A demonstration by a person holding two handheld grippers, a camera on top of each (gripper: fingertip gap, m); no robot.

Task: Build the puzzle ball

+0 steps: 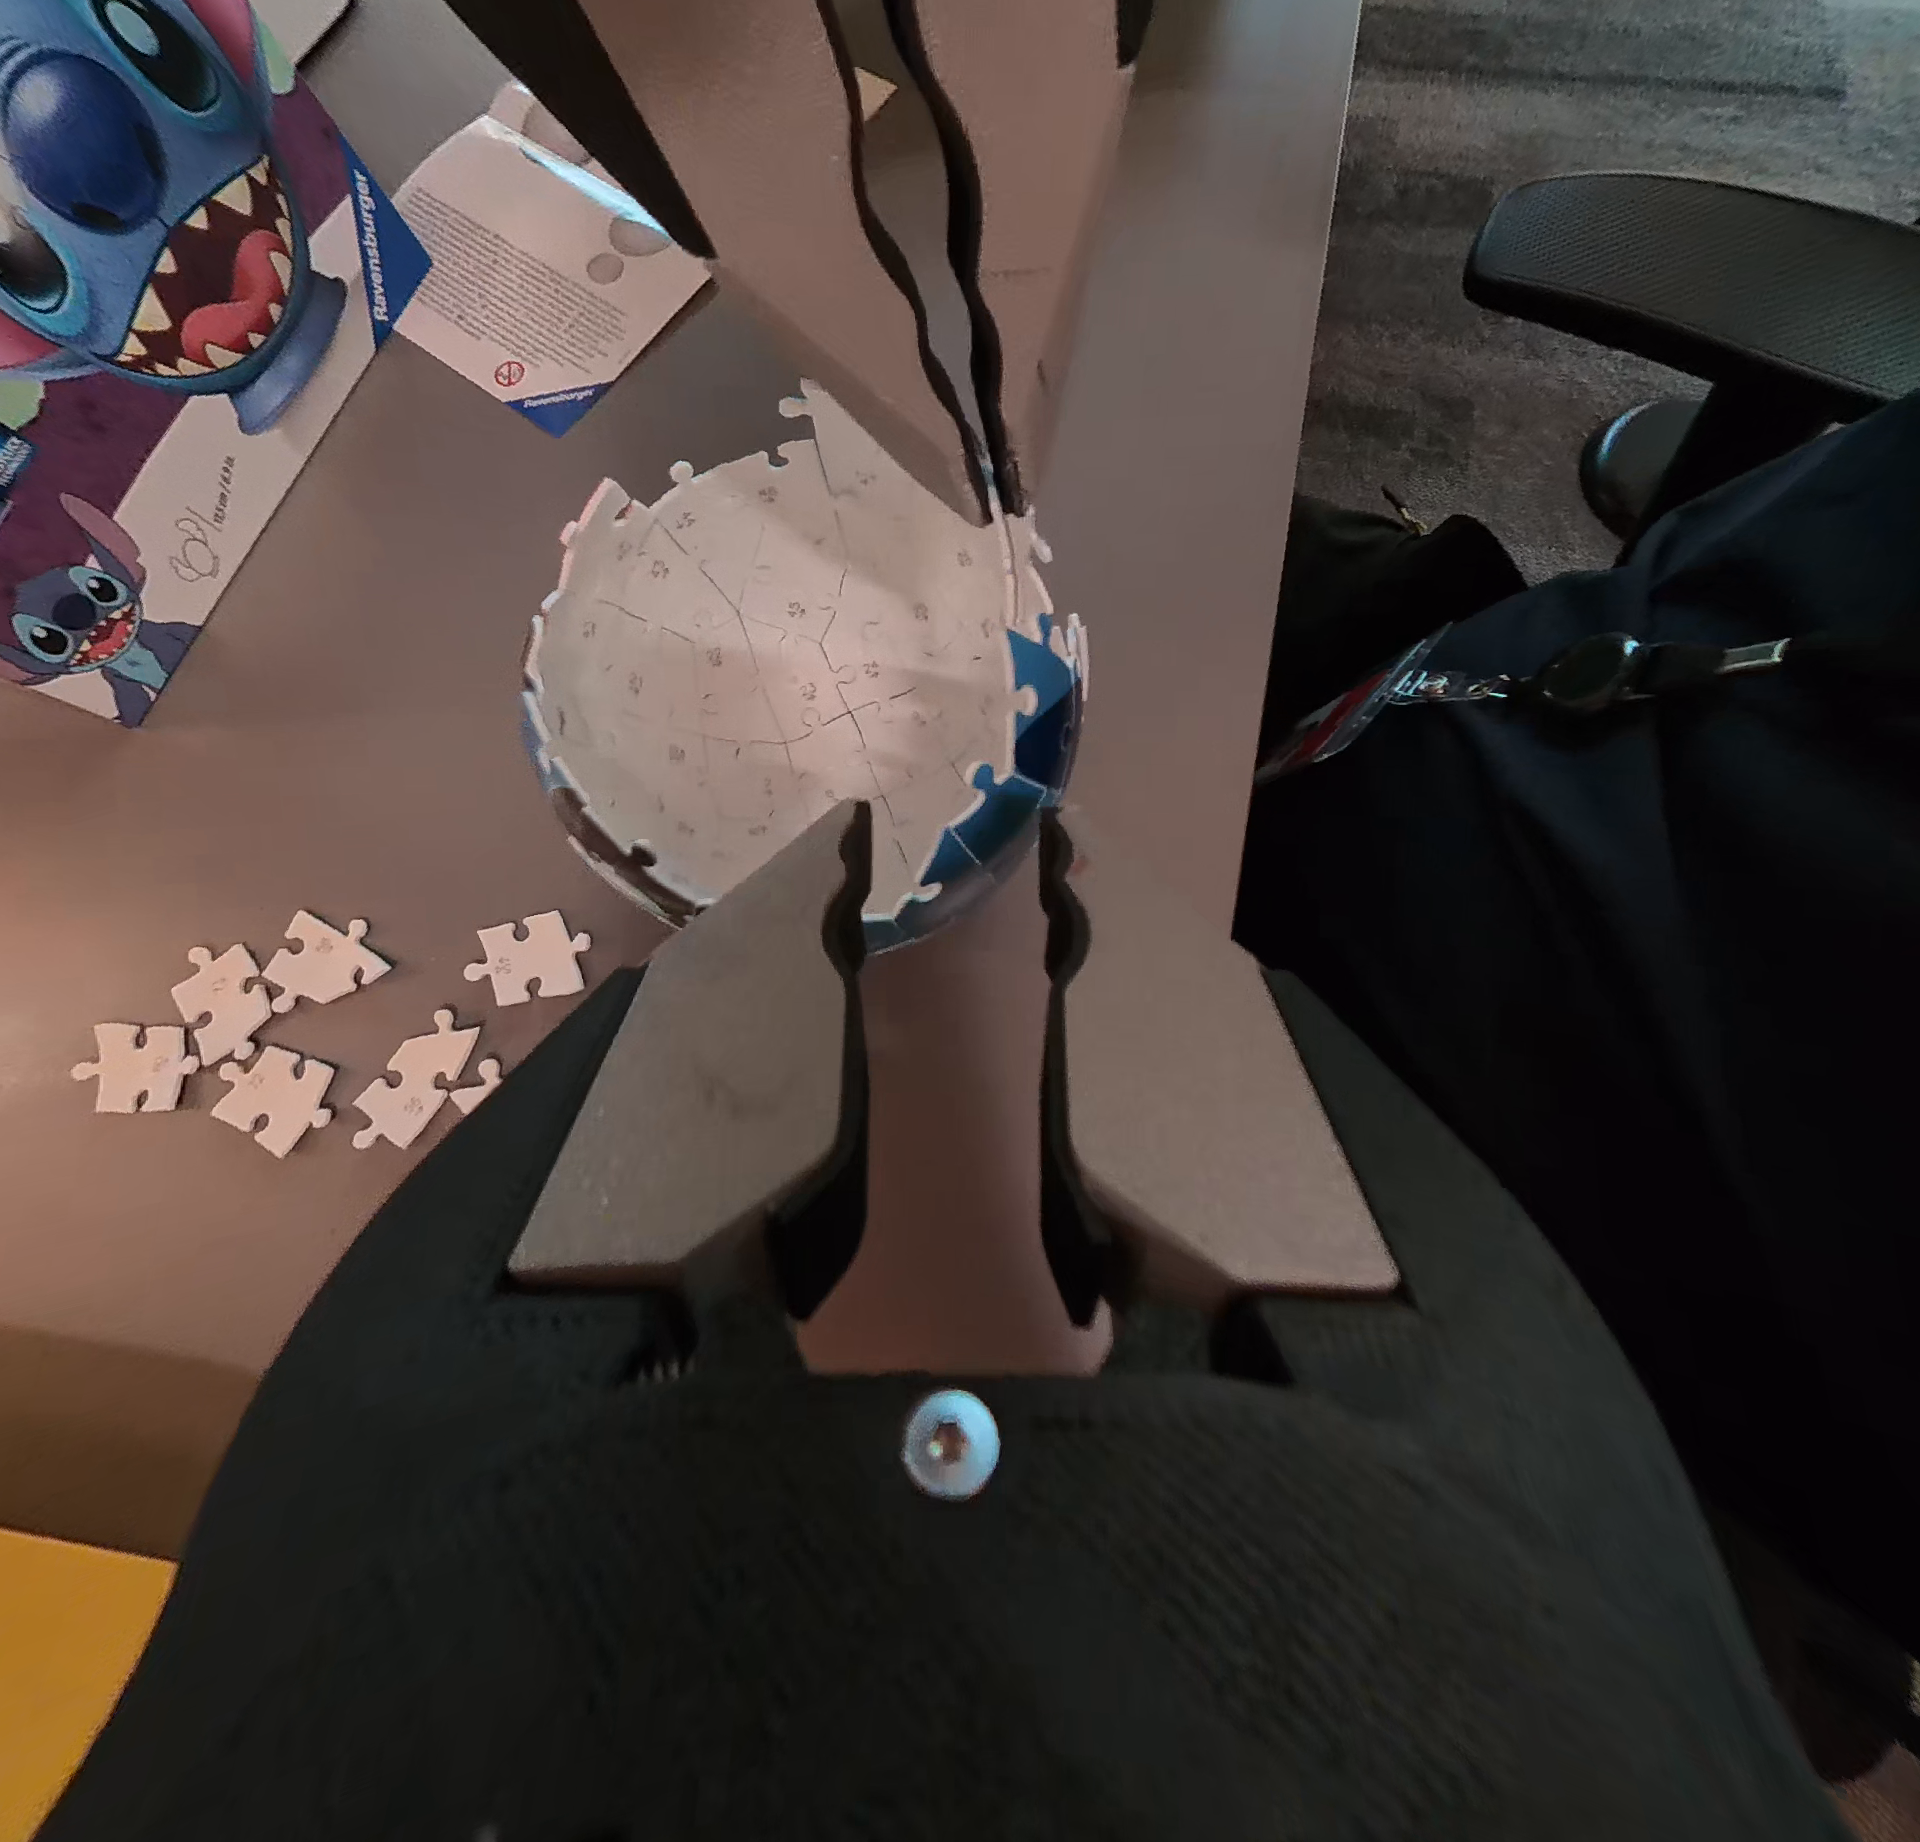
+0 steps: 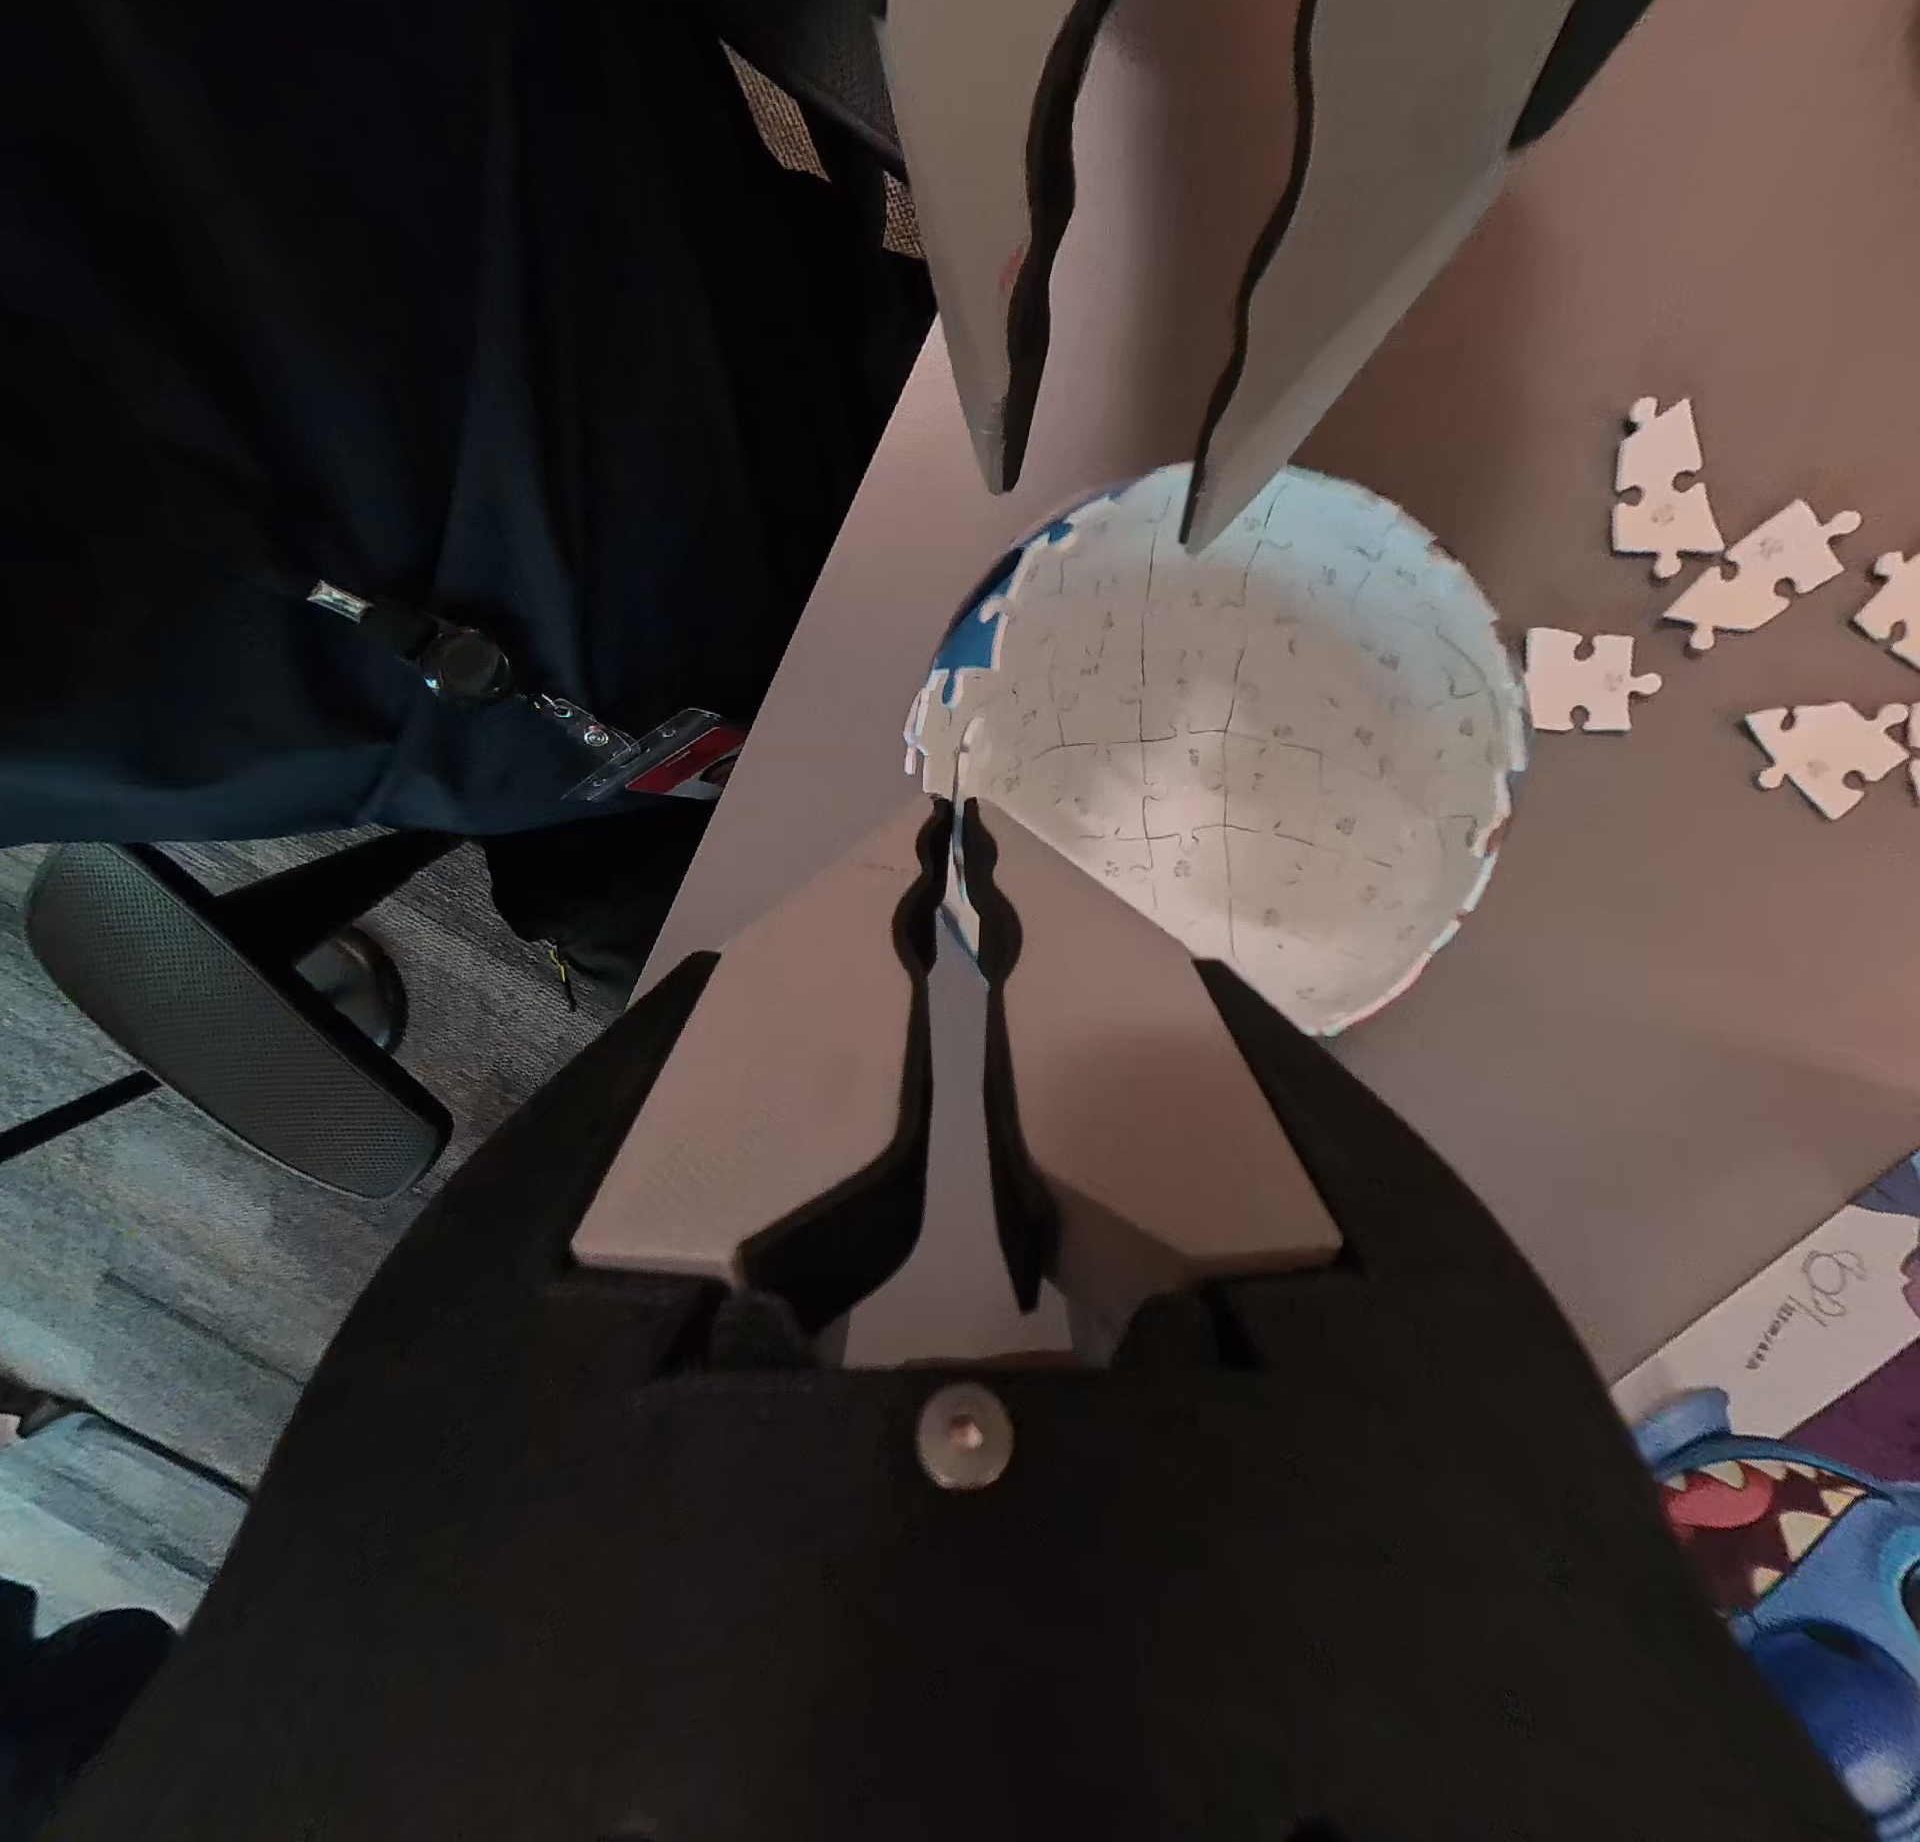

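Note:
The half-built puzzle ball (image 1: 769, 670) lies on the brown table (image 1: 416, 649) as an open bowl, white inside, blue outside; it also shows in the right wrist view (image 2: 1226, 753). My left gripper (image 1: 954, 816) is open, one finger inside the bowl and one outside, straddling the near rim; in the right wrist view it comes in from the top (image 2: 1099, 514). My right gripper (image 2: 956, 805) is shut on a thin puzzle piece standing at the ball's rim, and it shows at the far rim in the left wrist view (image 1: 997, 509).
Several loose white pieces (image 1: 317, 961) lie on the table beside the ball, also in the right wrist view (image 2: 1766, 566). The puzzle box (image 1: 156, 338) and a leaflet (image 1: 520, 275) lie beyond. The table edge runs close by, with a person in dark clothes (image 1: 1590, 857) and a chair (image 1: 1714, 275) past it. The tips of one gripper are about 6 cm away from the tips of the other.

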